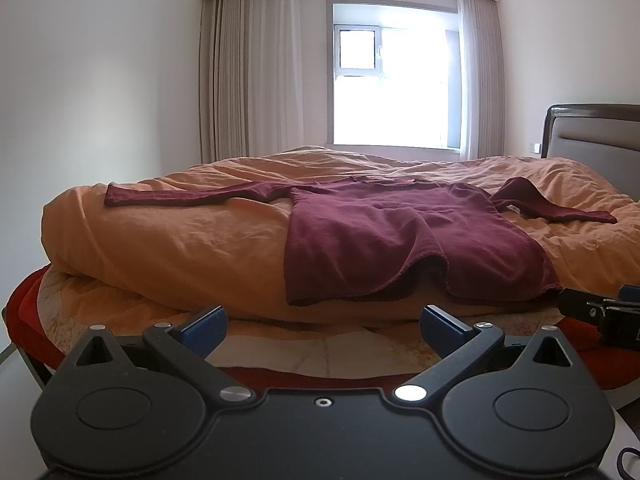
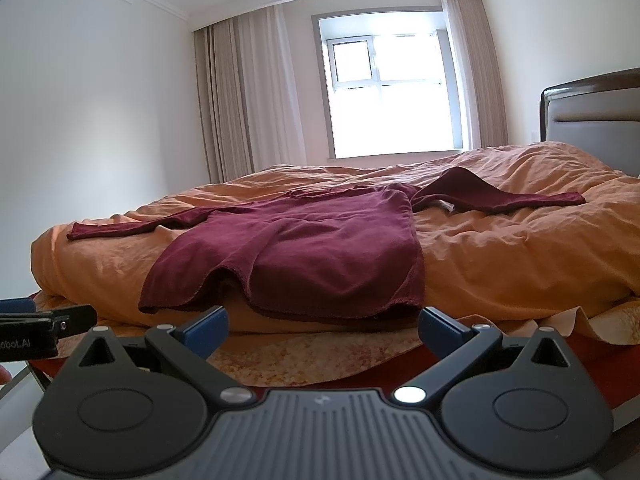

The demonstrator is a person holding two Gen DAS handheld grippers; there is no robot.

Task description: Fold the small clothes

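Shirt: your maroon long-sleeved shirt (image 1: 372,232) lies spread flat on the orange duvet (image 1: 168,232), hem nearest you, sleeves stretched out sideways.
Left gripper (image 1: 322,330): jaws wide apart, holding nothing, just short of the hem.
Right gripper (image 2: 322,330): likewise wide and empty, nearer the hem's right corner.
Next: I judge each gripper takes its own sleeve.

The shirt (image 1: 400,236) is plain dark maroon, lying on an orange duvet (image 1: 180,236) with no pattern. At 6 o'clock below the duvet, a cream sheet (image 2: 304,364) shows a mottled golden print over a red layer (image 1: 24,300). Both grippers (image 1: 322,330) (image 2: 322,330) are black with 2 blue pads (image 1: 206,330) each (matte finish). Curtains (image 1: 240,72) at 12 o'clock are beige; walls (image 1: 100,80) white.
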